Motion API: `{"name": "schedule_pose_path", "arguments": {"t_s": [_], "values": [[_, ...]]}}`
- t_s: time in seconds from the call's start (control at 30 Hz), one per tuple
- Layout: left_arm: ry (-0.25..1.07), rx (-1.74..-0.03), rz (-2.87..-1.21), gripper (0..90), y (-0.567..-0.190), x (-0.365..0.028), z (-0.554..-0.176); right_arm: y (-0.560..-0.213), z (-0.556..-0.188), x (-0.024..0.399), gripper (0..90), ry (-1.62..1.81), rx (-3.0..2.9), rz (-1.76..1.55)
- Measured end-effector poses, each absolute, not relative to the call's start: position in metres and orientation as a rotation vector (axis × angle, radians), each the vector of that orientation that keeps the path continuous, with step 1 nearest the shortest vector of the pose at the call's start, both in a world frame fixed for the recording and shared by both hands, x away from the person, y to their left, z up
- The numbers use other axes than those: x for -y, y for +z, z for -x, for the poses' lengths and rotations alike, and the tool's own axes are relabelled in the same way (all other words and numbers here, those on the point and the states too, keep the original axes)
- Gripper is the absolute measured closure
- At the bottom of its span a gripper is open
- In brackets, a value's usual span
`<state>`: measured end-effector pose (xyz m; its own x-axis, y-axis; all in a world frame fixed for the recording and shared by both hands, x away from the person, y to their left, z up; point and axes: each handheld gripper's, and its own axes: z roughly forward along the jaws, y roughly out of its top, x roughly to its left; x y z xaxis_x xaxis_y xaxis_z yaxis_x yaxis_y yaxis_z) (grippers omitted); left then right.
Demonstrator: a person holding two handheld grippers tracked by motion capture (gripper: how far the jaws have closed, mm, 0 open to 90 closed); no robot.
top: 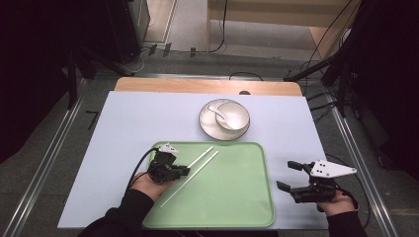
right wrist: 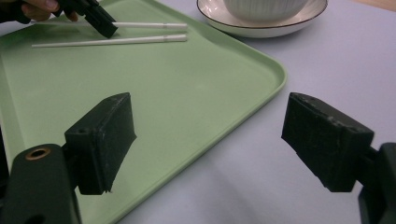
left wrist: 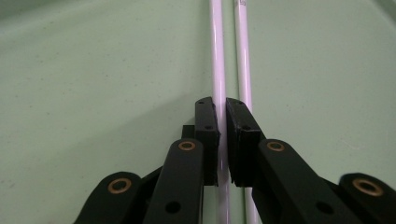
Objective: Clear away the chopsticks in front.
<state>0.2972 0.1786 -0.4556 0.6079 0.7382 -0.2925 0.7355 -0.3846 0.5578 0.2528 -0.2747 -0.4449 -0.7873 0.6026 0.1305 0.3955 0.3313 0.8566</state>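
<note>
Two white chopsticks lie side by side on a green tray [top: 237,197]. My left gripper [top: 186,171] is shut on the upper chopstick [top: 201,157]; in the left gripper view that chopstick [left wrist: 216,56] runs between the closed jaws of this gripper [left wrist: 222,106]. The other chopstick [top: 190,178] [left wrist: 244,56] lies free right beside it. My right gripper [top: 287,176] [right wrist: 210,135] is wide open and holds nothing, just off the tray's right edge [right wrist: 275,70]. From there I see the left gripper [right wrist: 100,21] on its chopstick [right wrist: 149,24].
A white bowl [top: 233,116] with a white spoon [top: 216,111] stands on a plate [top: 210,127] just beyond the tray. A pale lavender mat [top: 128,123] covers the table. The person's sleeves come in at the bottom edge.
</note>
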Motion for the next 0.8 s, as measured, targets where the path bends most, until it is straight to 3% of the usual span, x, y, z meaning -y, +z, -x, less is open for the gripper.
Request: {"name": "schedule_pose_path", "arguments": {"t_s": [0.5,0.8], "values": [[0.003,-1.122,-2.175,79.8,-0.456,-0.173,-0.295,-0.445,-0.253,0.275,17.6,1.442,-2.38,-0.907],[-0.011,-1.094,-2.183,61.1,-0.445,-0.18,-0.294,-0.444,-0.253,0.275,17.6,1.441,-2.379,-0.906]]}}
